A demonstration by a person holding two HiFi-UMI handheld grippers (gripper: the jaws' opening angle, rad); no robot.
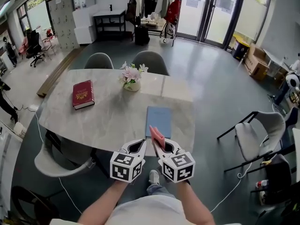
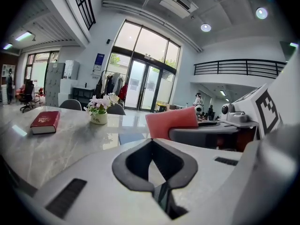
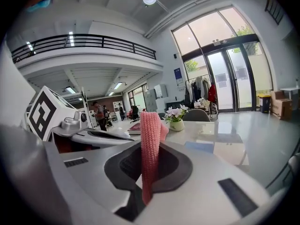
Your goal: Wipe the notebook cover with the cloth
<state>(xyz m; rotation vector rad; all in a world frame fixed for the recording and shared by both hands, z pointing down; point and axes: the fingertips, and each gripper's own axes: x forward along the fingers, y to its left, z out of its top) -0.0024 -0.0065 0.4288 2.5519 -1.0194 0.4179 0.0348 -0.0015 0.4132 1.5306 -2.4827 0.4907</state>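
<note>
A blue notebook [image 1: 159, 121] lies flat near the table's front edge, right of centre; it also shows as a blue patch [image 3: 199, 146] in the right gripper view. My right gripper [image 1: 161, 146] is shut on a folded pink cloth [image 1: 156, 136], which stands up between its jaws [image 3: 150, 146] and pokes over the notebook's near edge. The pink cloth [image 2: 171, 122] also shows in the left gripper view. Beside it, my left gripper [image 1: 136, 146] is shut with nothing in it, over the table's front edge left of the notebook.
A red book [image 1: 83, 94] lies at the table's left. A small white pot of flowers [image 1: 131, 78] stands at the middle back. Two grey chairs [image 1: 150, 61] sit behind the marble table [image 1: 108, 121], another white chair [image 1: 255, 135] to the right.
</note>
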